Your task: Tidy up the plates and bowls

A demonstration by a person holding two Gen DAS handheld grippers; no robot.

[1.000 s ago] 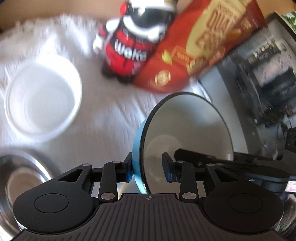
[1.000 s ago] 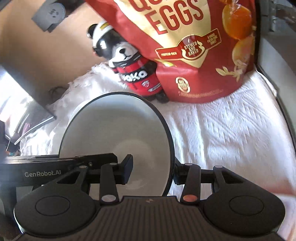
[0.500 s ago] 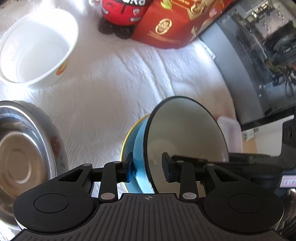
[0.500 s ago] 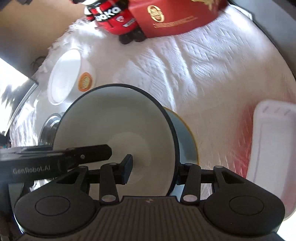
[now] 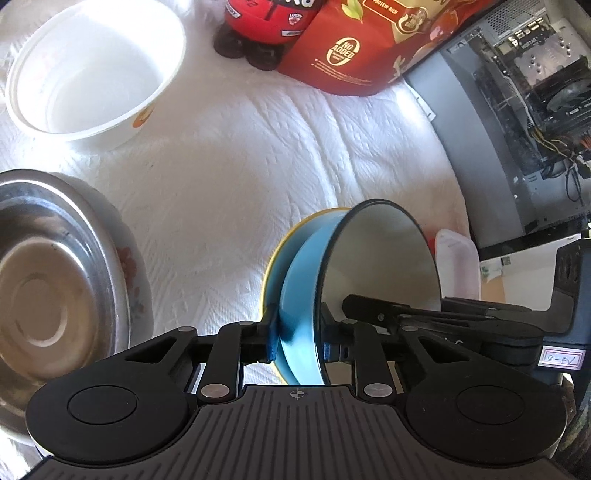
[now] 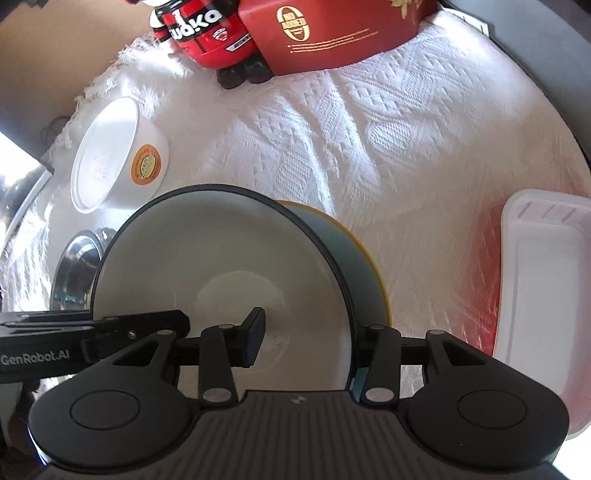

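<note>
A blue bowl (image 5: 299,288) with a white inside (image 6: 221,266) and a black rim hangs tilted, its underside in a yellow-rimmed dish (image 5: 271,266) on the white cloth. My left gripper (image 5: 299,338) straddles the near wall of the bowl. Its jaws are closing, with one pad against the blue outside and the other at the rim inside. From the other side my right gripper (image 6: 306,339) is shut on the same bowl, one finger inside and one outside. The dish's yellow edge (image 6: 373,266) shows behind the bowl in the right wrist view.
A white paper bowl (image 5: 92,70) stands at the far left. A steel bowl (image 5: 48,266) rests on a flowered plate at the near left. A red snack bag (image 5: 362,48) and a bear-shaped bottle (image 5: 266,26) stand behind. A white plastic container (image 6: 546,295) lies at the right.
Both grippers have come down with the blue bowl, which now sits in the yellow-rimmed dish. The left jaws have narrowed onto the bowl's wall.
</note>
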